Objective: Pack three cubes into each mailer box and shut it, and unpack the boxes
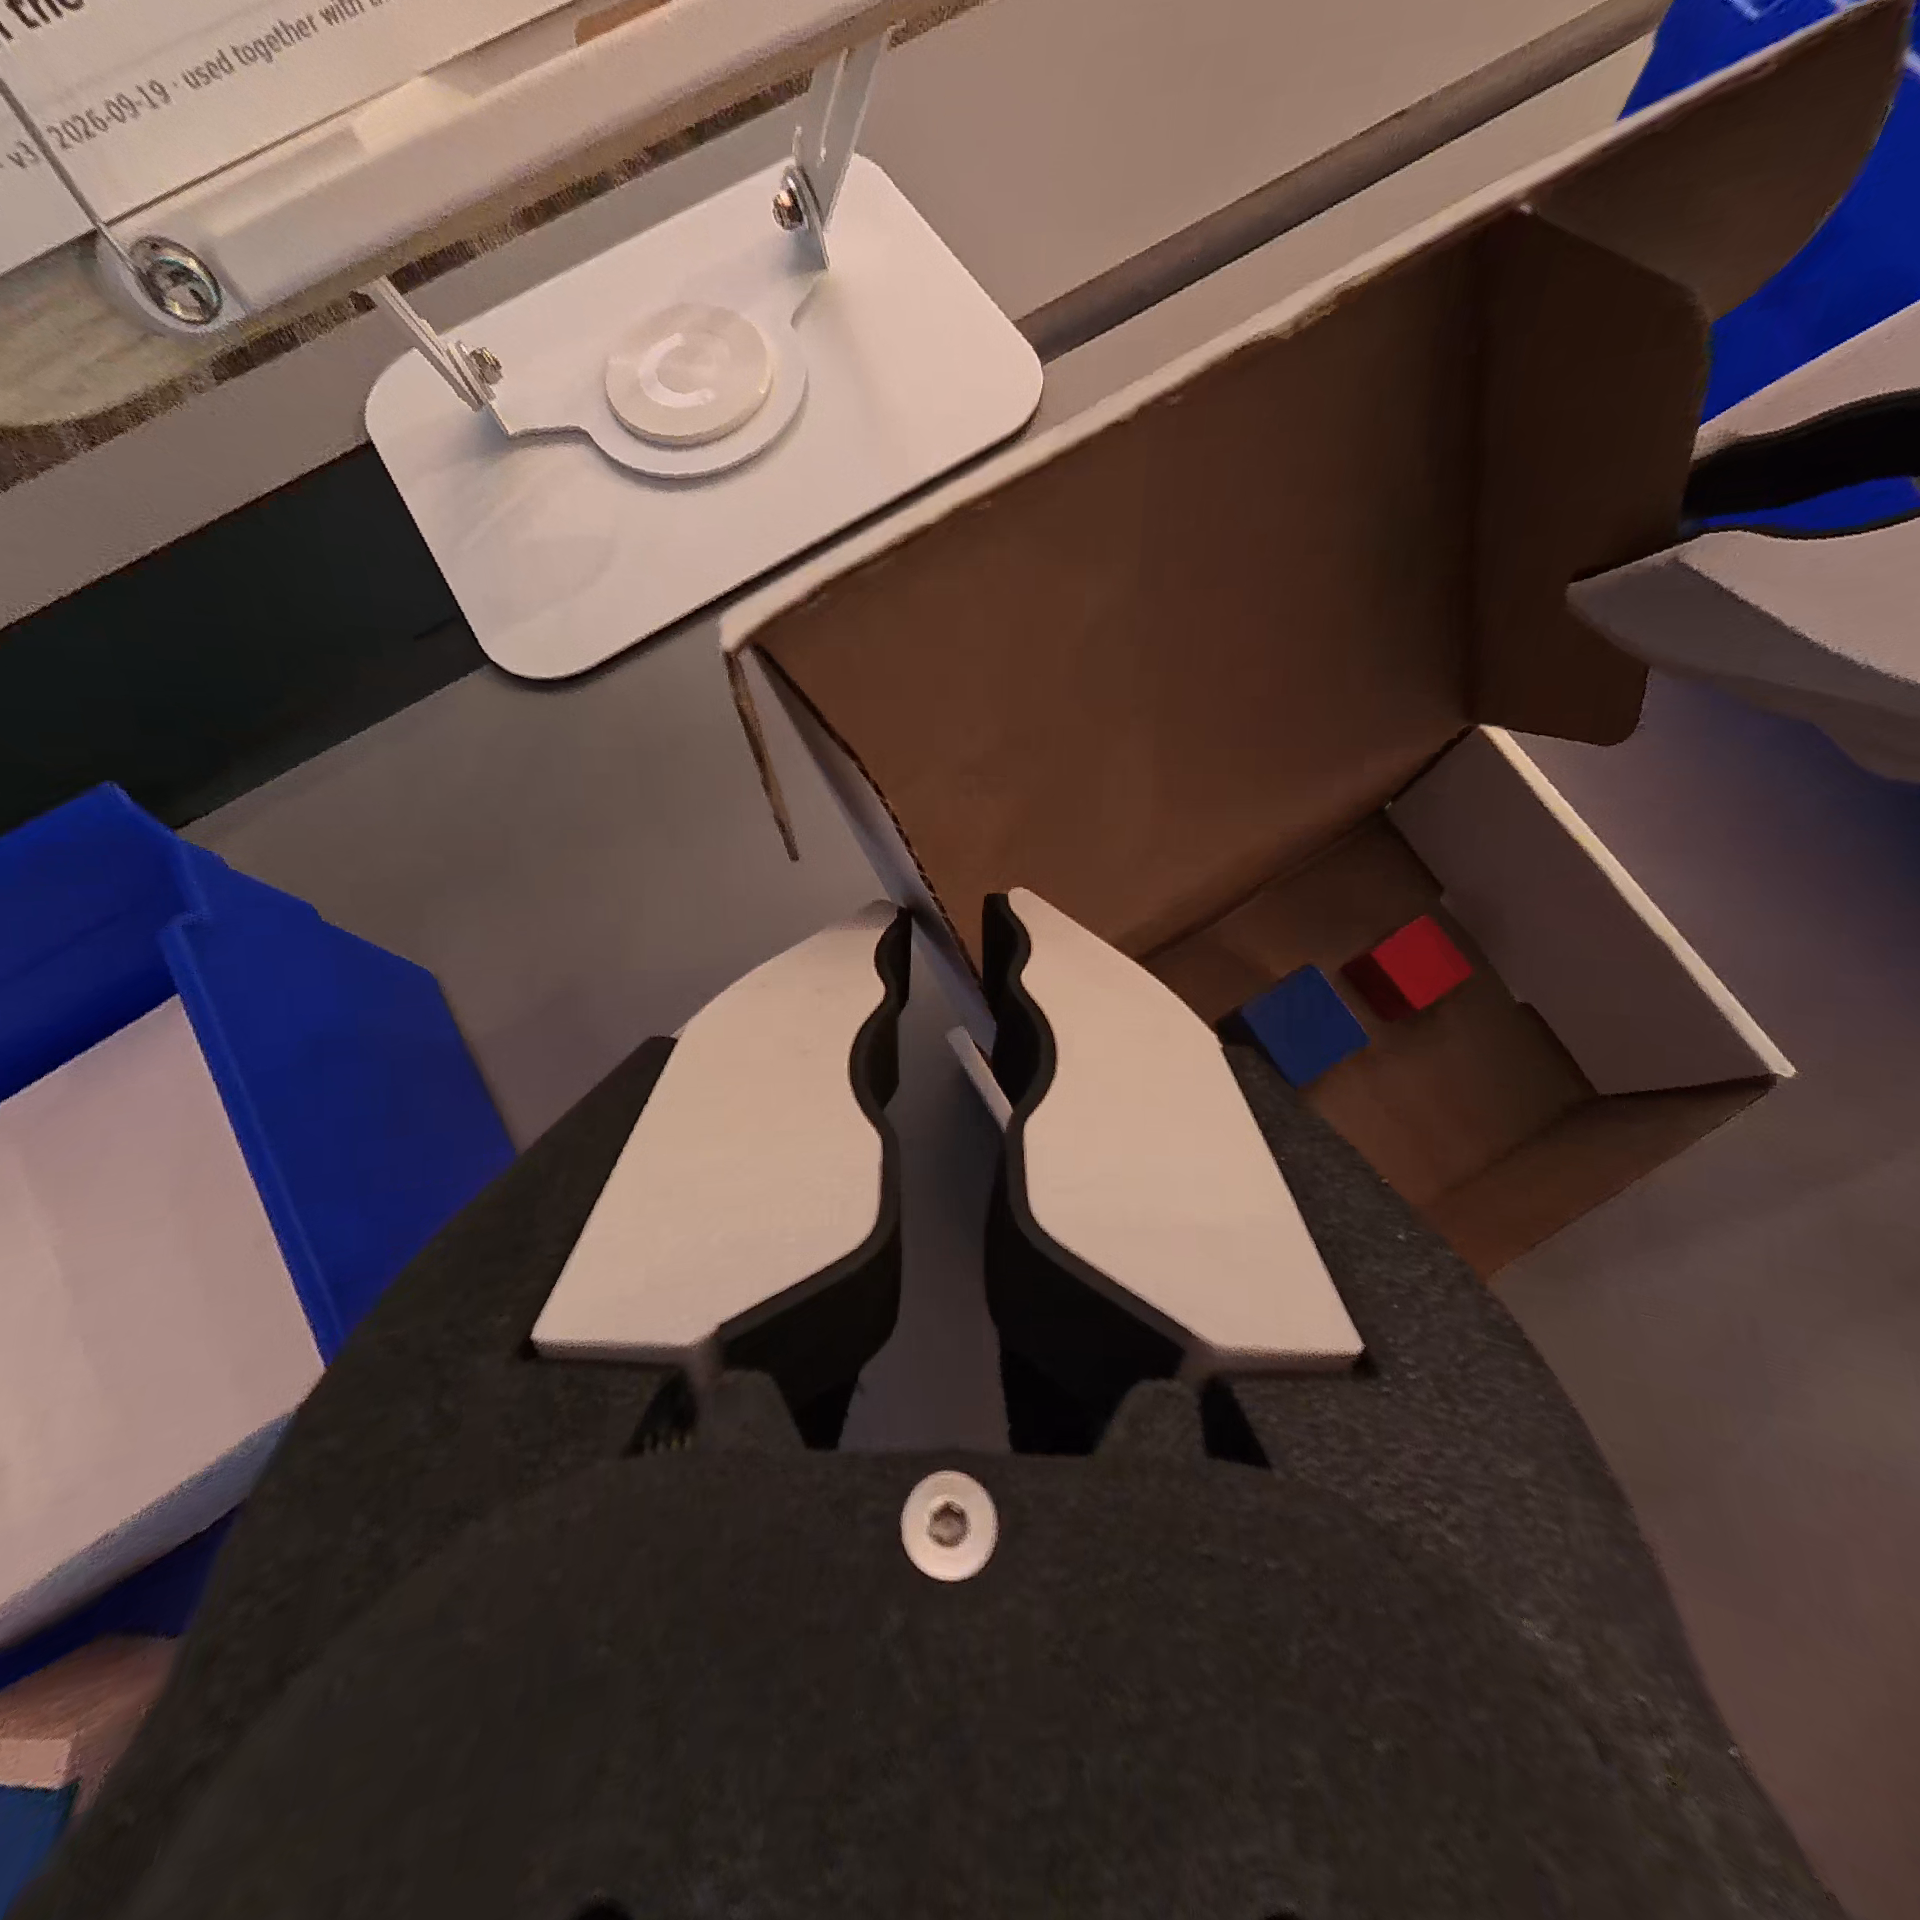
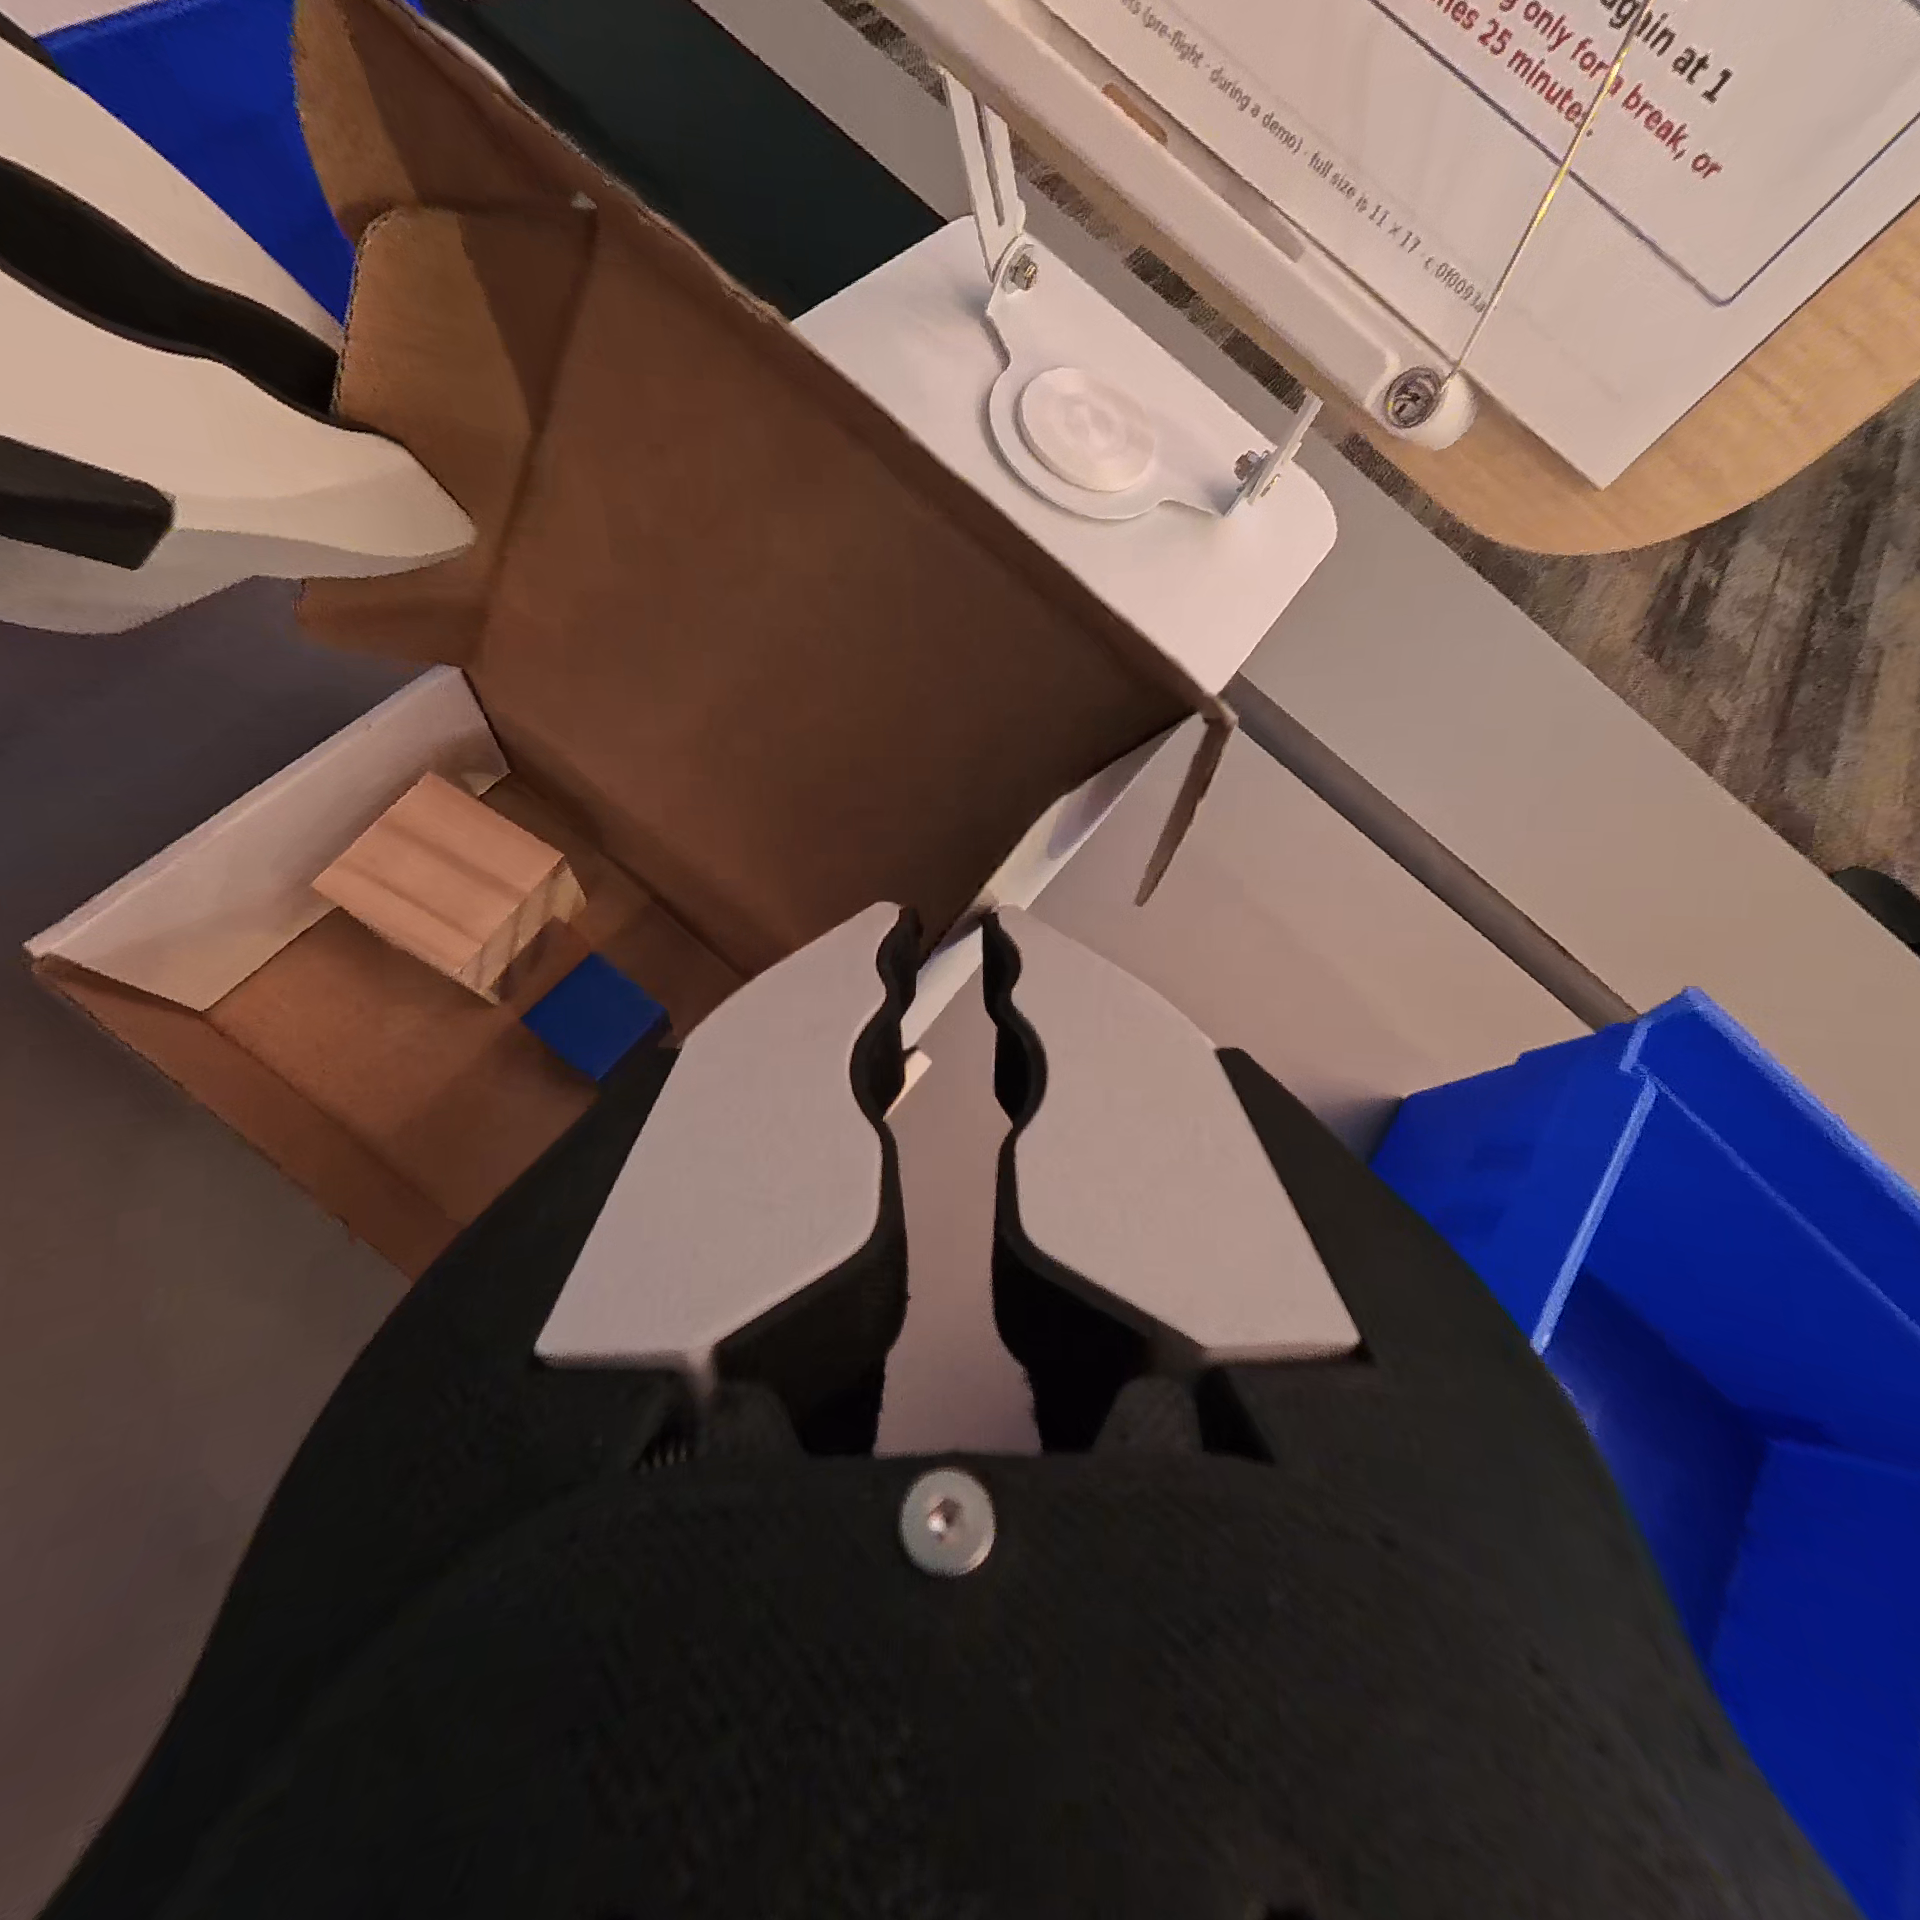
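Note:
A mailer box stands open on the grey table, its brown lid (image 1: 1143,644) raised upright. In the left wrist view a blue cube (image 1: 1304,1023) and a red cube (image 1: 1418,961) lie inside, by the white wall (image 1: 1579,935). In the right wrist view the lid (image 2: 779,644) stands over a plain wooden cube (image 2: 457,883) and the blue cube (image 2: 597,1013). My left gripper (image 1: 951,914) is shut on the lid's left side flap. My right gripper (image 2: 945,925) is shut on the lid's right side flap. Each gripper shows in the other's view: the right (image 1: 1818,644), the left (image 2: 208,468).
A white stand base plate (image 1: 707,416) holding a printed sign sits just behind the box, also in the right wrist view (image 2: 1091,436). A blue bin (image 1: 260,1039) stands left of the box and another blue bin (image 2: 1714,1247) stands to its right. There is about 12 cm between the tips of the two grippers. The plain wooden cube (image 2: 457,883) lies around 8 cm away from my left fingertips.

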`<state>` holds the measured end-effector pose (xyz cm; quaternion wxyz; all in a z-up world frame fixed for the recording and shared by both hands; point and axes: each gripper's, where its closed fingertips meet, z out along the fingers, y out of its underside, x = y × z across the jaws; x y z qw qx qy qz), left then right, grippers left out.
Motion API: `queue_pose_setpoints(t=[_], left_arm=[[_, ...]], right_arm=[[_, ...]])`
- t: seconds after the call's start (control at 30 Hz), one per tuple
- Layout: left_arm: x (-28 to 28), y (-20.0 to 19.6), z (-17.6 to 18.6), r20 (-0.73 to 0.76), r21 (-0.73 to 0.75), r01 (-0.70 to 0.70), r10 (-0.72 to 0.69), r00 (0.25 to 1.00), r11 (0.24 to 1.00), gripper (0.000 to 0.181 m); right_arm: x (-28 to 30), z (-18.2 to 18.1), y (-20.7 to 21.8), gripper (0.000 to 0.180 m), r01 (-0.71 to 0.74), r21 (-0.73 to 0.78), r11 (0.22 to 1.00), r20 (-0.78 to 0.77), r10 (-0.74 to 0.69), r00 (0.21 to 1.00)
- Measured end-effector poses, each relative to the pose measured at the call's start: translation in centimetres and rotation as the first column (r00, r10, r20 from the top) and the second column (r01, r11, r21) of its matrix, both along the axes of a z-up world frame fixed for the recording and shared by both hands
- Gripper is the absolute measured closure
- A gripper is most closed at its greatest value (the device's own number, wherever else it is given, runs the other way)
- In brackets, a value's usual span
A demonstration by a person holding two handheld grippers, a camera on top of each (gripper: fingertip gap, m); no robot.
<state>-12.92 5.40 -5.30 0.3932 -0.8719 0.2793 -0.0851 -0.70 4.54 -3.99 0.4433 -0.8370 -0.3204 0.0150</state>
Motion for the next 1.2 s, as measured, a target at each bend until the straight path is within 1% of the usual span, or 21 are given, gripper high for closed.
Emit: queue_pose_setpoints(t=[0.13, 0.23, 0.33, 0.4, 0.53, 0.63, 0.73, 0.77, 0.9, 1.07, 1.13, 1.2], left_arm=[[0.1, -1.4, -0.2, 0.056, 0.014, 0.009, -0.01, 0.998, 1.0, 0.167], [0.0, -2.4, -0.7, 0.061, -0.019, 0.041, -0.04, 0.997, 0.999, 0.168], [-0.1, -3.1, -1.3, 0.066, -0.019, 0.056, -0.055, 0.996, 0.998, 0.167], [0.2, -3.6, -1.8, 0.07, -0.012, 0.073, -0.072, 0.995, 0.997, 0.16], [0.4, -4.5, -3.2, 0.024, -0.011, 0.088, -0.088, 0.996, 0.996, 0.148], [0.7, -5.3, -4.2, 0.009, -0.018, 0.095, -0.095, 0.995, 0.995, 0.14], [0.9, -5.8, -5.0, 0.0, -0.039, 0.099, -0.099, 0.995, 0.994, 0.132], [1.0, -5.9, -5.0, 0.003, -0.028, 0.105, -0.104, 0.995, 0.994, 0.129], [1.1, -5.9, -4.8, -0.004, 0.012, 0.113, -0.113, 0.994, 0.993, 0.13], [1.8, -6.2, -5.0, 0.031, -0.009, 0.157, -0.156, 0.987, 0.988, 0.118], [1.9, -6.3, -5.1, 0.019, -0.004, 0.168, -0.168, 0.986, 0.986, 0.114], [2.0, -6.4, -5.2, 0.005, -0.001, 0.178, -0.178, 0.984, 0.984, 0.111]], right_arm=[[0.0, -0.1, -1.5, 0.164, -0.003, 0.027, 1.0, 0.002, 0.003, 1.0], [-0.2, -0.2, -3.0, 0.163, -0.016, 0.058, 0.998, -0.042, 0.018, 0.999], [-0.1, -0.6, -4.1, 0.161, -0.026, 0.093, 0.995, -0.041, 0.03, 0.999], [-0.1, -1.0, -4.5, 0.158, -0.028, 0.107, 0.994, -0.042, 0.033, 0.999], [-0.4, -1.7, -5.3, 0.151, -0.039, 0.104, 0.994, -0.077, 0.047, 0.996], [-0.3, -2.0, -5.8, 0.151, -0.05, 0.123, 0.991, -0.081, 0.06, 0.995], [-0.4, -2.2, -6.3, 0.15, -0.069, 0.114, 0.991, -0.117, 0.082, 0.99], [-0.5, -2.3, -6.5, 0.149, -0.075, 0.11, 0.991, -0.13, 0.089, 0.988], [-0.5, -2.4, -6.9, 0.145, -0.096, 0.116, 0.989, -0.168, 0.115, 0.979], [-1.1, -2.8, -7.0, 0.14, -0.142, 0.085, 0.986, -0.237, 0.158, 0.958], [-1.3, -2.9, -7.2, 0.138, -0.161, 0.084, 0.983, -0.229, 0.176, 0.957], [-1.2, -3.2, -7.2, 0.137, -0.169, 0.092, 0.981, -0.187, 0.184, 0.965]])
